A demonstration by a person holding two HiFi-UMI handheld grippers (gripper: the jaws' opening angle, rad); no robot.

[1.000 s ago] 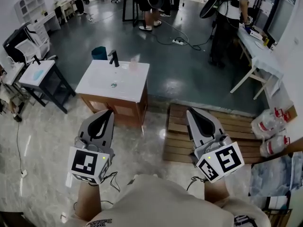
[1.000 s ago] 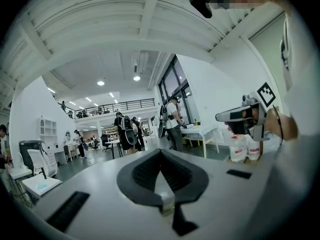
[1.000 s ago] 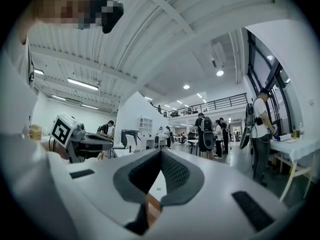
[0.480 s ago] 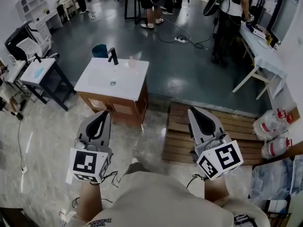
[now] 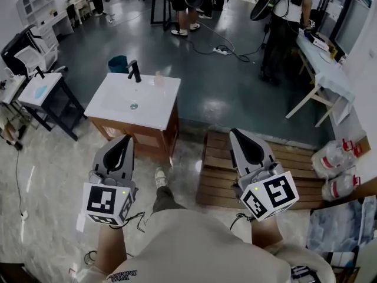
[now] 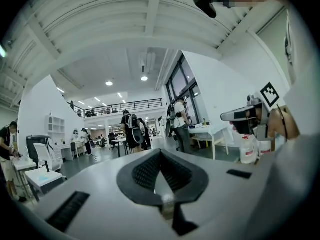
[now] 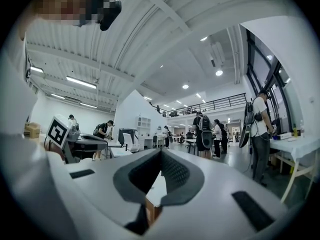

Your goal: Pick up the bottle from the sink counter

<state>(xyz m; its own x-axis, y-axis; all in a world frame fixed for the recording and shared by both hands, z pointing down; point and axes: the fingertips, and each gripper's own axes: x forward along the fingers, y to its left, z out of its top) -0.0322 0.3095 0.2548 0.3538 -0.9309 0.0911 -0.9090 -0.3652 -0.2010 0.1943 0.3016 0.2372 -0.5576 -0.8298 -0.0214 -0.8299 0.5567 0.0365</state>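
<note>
Left tool and right tool are both closed and empty. The bottle stands upright at the far edge of the tabletop, beside the faucet. It is well ahead of both tools, and the left tool appears nearer.

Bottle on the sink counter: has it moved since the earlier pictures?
No. The bottle still stands right of the black faucet, near the sink counter's back edge; only the whole view has shifted.

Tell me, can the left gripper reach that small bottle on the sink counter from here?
Probably not yet. The left gripper, shut and empty, is held near the person's body; the bottle stands at the far edge of the sink counter, well ahead of it. Nothing blocks the way.
</note>
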